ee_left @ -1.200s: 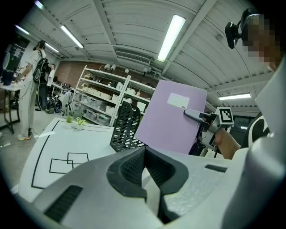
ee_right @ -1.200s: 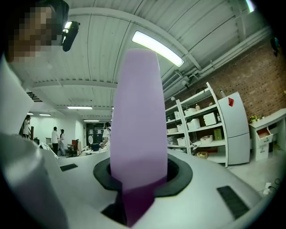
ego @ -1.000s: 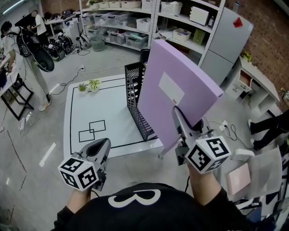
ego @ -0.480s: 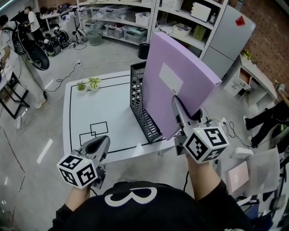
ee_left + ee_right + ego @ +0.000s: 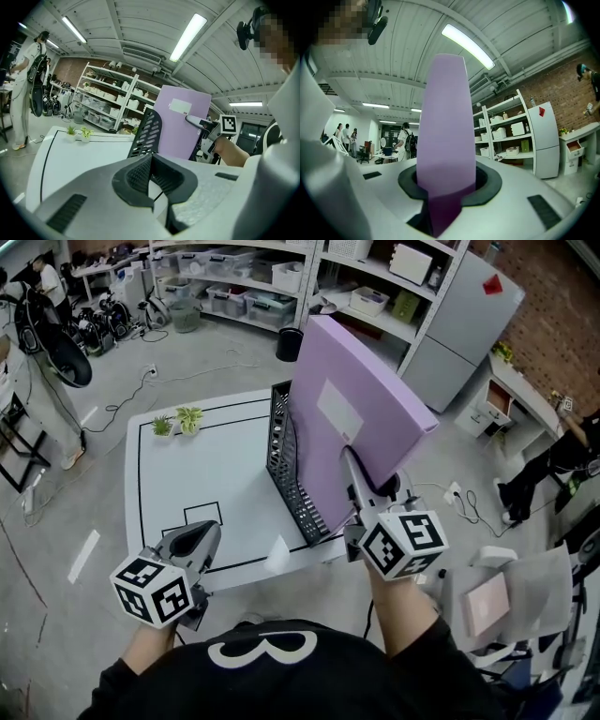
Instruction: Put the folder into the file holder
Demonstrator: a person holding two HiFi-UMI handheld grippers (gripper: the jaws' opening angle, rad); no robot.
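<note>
The lilac folder [image 5: 361, 418] stands upright and tilted in the air, with my right gripper [image 5: 351, 468] shut on its lower edge. Its lower part sits right beside and partly over the black mesh file holder [image 5: 283, 465], which stands on the white table [image 5: 206, 470]. In the right gripper view the folder [image 5: 444, 131] fills the gap between the jaws. My left gripper [image 5: 199, 538] hangs low at the table's near-left edge, shut and with nothing in it. From the left gripper view I see the folder [image 5: 180, 124], the holder [image 5: 147, 133] and the right gripper [image 5: 193, 120].
Two small potted plants [image 5: 176, 421] stand at the table's far-left corner. Black lines mark rectangles on the table top. Shelves with bins [image 5: 244, 287] and a grey cabinet [image 5: 464, 320] stand behind. People are at the far left, and a pink item [image 5: 486, 604] lies at the right.
My right gripper has carried the folder leftward, closer to the file holder, so its lower edge now overlaps the holder's right side. The left gripper has stayed low at the near edge.
</note>
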